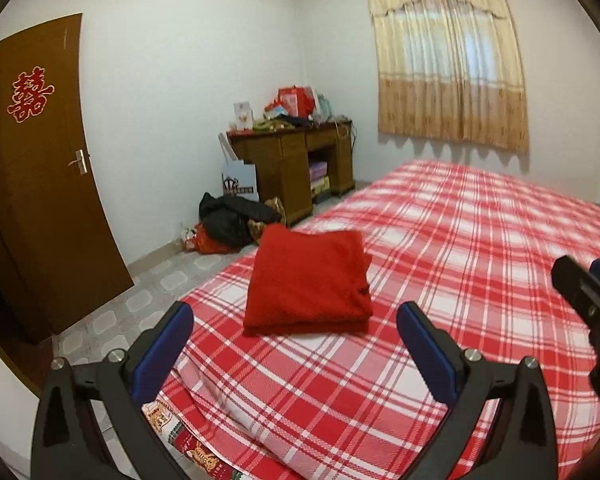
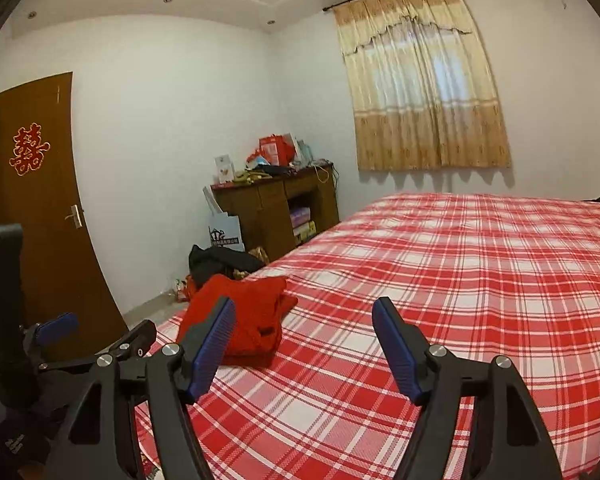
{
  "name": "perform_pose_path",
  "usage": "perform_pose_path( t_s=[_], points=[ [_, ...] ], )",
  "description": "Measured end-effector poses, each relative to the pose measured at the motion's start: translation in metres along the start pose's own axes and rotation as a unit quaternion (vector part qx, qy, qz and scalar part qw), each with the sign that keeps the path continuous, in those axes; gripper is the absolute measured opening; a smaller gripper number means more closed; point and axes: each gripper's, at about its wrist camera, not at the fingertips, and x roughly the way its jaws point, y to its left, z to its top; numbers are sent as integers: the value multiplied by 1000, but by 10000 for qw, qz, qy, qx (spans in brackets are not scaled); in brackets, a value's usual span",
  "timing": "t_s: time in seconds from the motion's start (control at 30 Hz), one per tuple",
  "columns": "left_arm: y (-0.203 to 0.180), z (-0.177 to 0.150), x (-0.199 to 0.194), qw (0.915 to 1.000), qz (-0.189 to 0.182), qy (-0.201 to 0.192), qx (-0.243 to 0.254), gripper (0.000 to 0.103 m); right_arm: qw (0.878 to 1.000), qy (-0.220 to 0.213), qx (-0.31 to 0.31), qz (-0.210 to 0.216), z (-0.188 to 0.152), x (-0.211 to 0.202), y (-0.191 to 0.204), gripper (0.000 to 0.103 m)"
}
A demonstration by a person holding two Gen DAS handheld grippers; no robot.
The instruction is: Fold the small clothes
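Note:
A red garment (image 1: 308,280) lies folded into a neat rectangle on the red-and-white plaid bed (image 1: 460,260), near its left edge. My left gripper (image 1: 294,312) is open and empty, held just short of the garment and above the bed. My right gripper (image 2: 304,304) is open and empty, to the right of the garment (image 2: 240,316) and apart from it. The right gripper also shows at the right edge of the left wrist view (image 1: 584,284). The left gripper shows at the left edge of the right wrist view (image 2: 96,332).
The plaid bed (image 2: 480,280) fills the right side. A brown desk (image 1: 296,164) with clutter stands at the far wall beside a curtained window (image 1: 448,68). Dark bags (image 1: 228,220) lie on the tiled floor. A brown door (image 1: 32,168) is at the left.

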Motion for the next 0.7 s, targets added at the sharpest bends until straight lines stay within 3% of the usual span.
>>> perform_pose_path(
  t_s=[0.33,0.7],
  points=[
    [0,6,-25,9994,60,-343,-1,103,9991,-399,-41,140,21,-21,10,74],
    [3,8,-35,9986,152,-509,-68,103,9990,-425,-110,-37,15,-30,17,75]
  ],
)
